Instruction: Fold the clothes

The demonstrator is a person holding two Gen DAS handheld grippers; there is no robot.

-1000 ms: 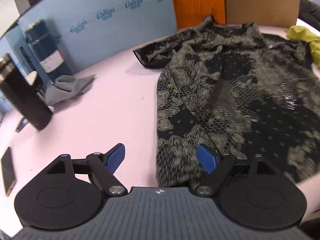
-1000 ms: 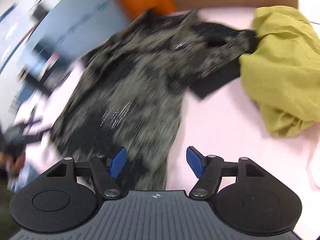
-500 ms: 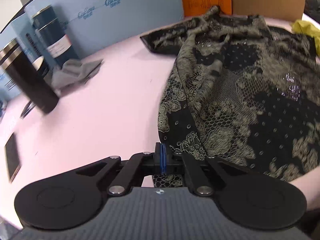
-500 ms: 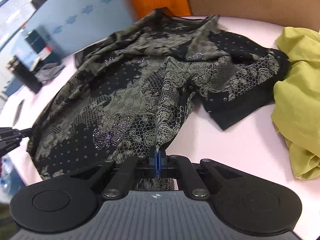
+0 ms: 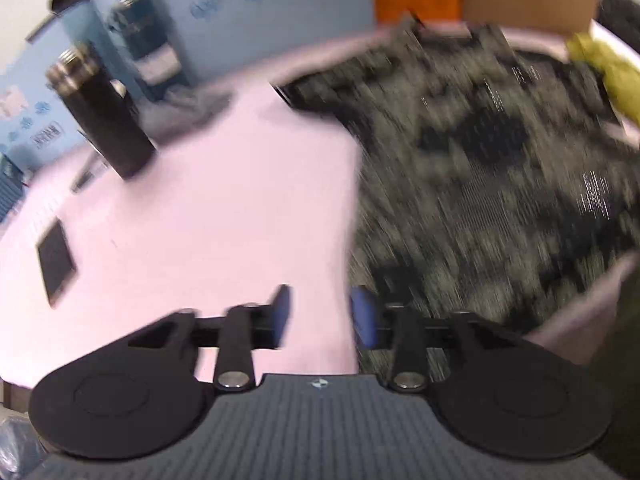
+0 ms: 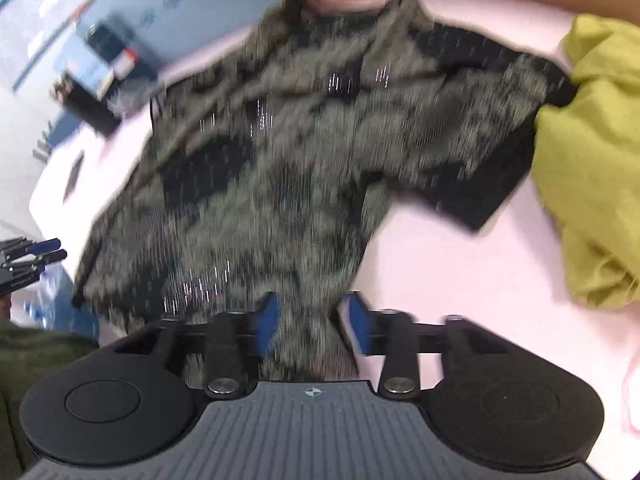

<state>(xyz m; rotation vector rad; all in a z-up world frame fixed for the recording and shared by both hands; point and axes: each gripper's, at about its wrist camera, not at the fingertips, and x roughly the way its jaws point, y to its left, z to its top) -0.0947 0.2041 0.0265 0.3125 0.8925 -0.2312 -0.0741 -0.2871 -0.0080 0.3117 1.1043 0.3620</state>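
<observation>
Black tumbler upright on pink table; grey rag behind; dark phone flat.

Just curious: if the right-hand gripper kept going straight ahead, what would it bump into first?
Probably the black-and-beige lace-patterned garment: the open right gripper points straight over it. Motion blur leaves height unclear.

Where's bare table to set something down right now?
Bare pink tabletop lies between the black cylindrical flask and the black lace-patterned shirt; a smaller patch separates the shirt's sleeve from the crumpled yellow-green garment. Far edge is crowded.
</observation>
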